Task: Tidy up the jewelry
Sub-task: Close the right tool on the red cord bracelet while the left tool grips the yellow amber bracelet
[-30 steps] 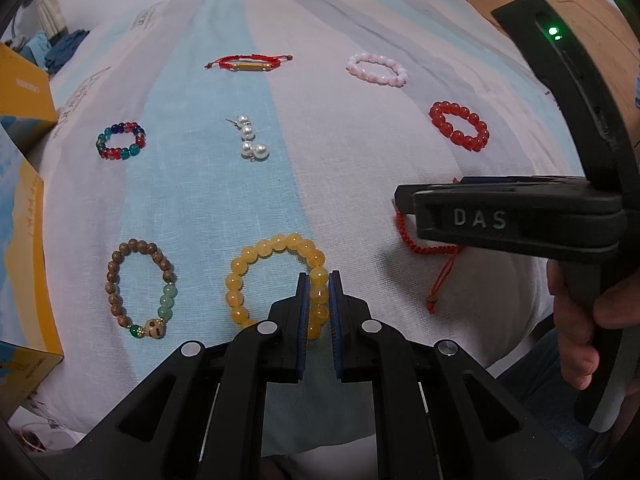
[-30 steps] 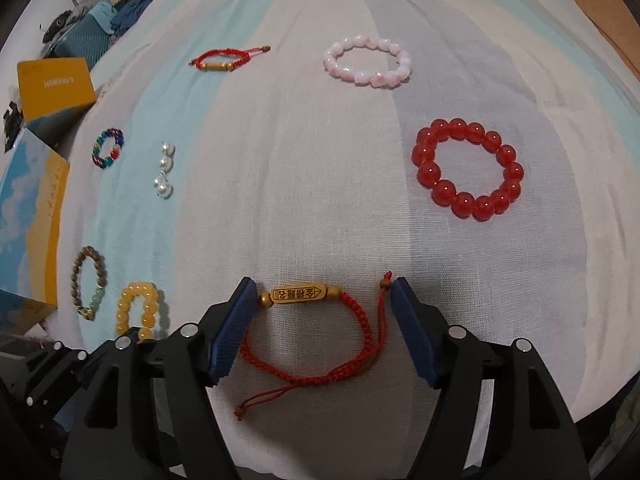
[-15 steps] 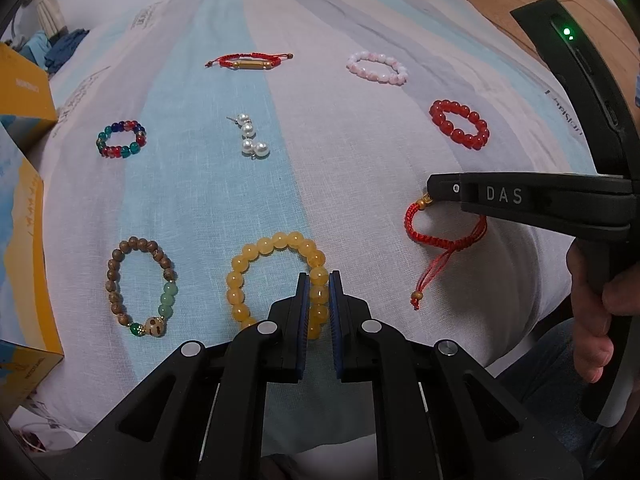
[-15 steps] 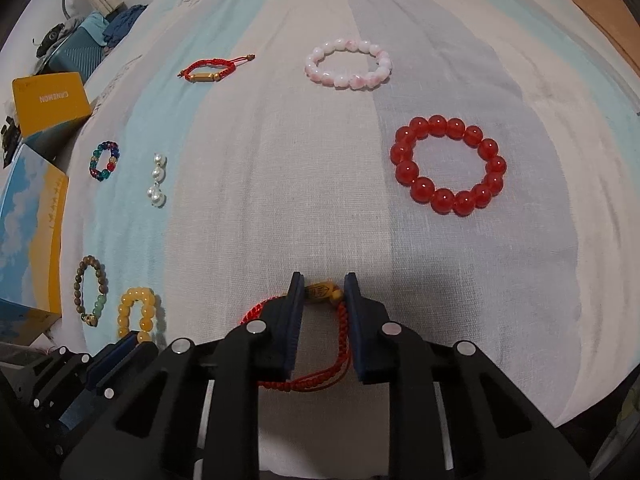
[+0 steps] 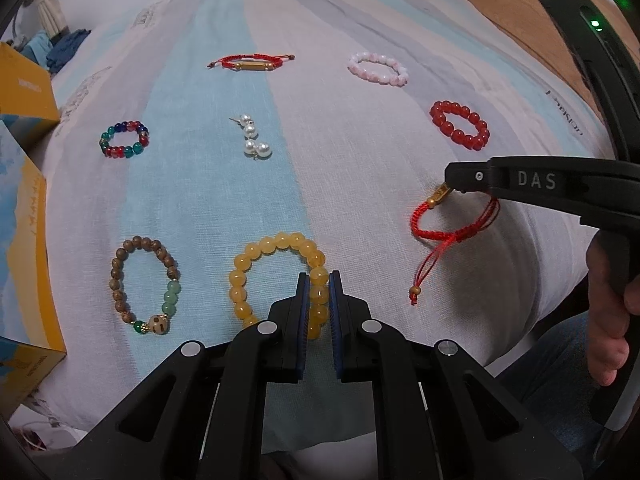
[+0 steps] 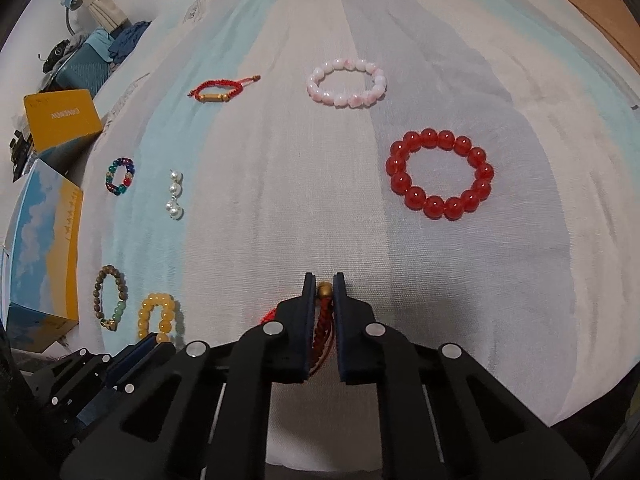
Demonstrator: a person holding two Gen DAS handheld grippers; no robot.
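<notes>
Right tongs [image 6: 323, 280] now clamp red cord bracelet [image 5: 440, 228], seemingly lifted.

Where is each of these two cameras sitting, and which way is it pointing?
Left wrist view: sits on the left claw, looking along its fingers, shut on the yellow bead bracelet; the right claw and the person's right hand show at right.
Right wrist view: sits on the right claw, shut on the red cord bracelet; the left claw shows at lower left.
Both face across the striped cloth and share the red bead bracelet.
</notes>
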